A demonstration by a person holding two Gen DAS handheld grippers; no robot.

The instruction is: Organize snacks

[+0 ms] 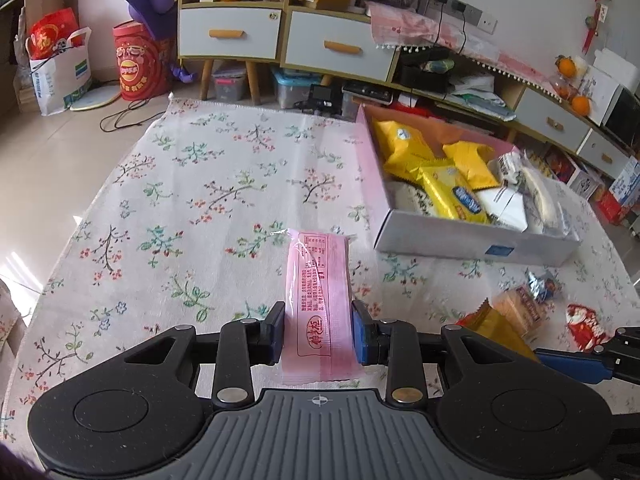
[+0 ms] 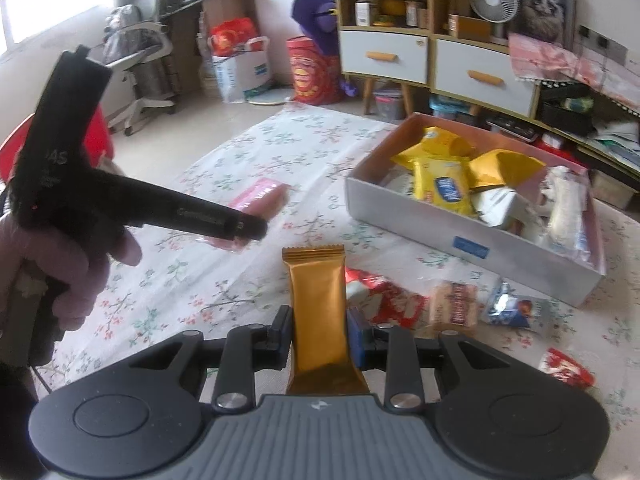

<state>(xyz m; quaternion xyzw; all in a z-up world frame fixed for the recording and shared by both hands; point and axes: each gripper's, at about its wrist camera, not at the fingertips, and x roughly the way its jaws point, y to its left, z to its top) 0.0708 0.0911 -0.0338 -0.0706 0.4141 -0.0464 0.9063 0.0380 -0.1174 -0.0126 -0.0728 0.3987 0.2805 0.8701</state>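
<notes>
My left gripper (image 1: 318, 332) is shut on a pink snack packet (image 1: 318, 296), held lengthwise above the floral tablecloth (image 1: 192, 184). My right gripper (image 2: 319, 336) is shut on a gold snack packet (image 2: 318, 300), which stands up between the pads. An open grey box (image 1: 440, 240) at the right holds yellow and white packets. The right wrist view shows the box (image 2: 460, 232) ahead to the right. It also shows the left gripper's body (image 2: 160, 208) in a gloved hand (image 2: 60, 264), with the pink packet (image 2: 260, 196) beyond it.
Loose snacks lie in front of the box: a red packet (image 2: 388, 300), a brown biscuit packet (image 2: 454, 306), a silver-blue packet (image 2: 512, 306) and another red one (image 2: 564, 368). Cabinets (image 1: 280, 36) and floor clutter stand beyond the table's far edge.
</notes>
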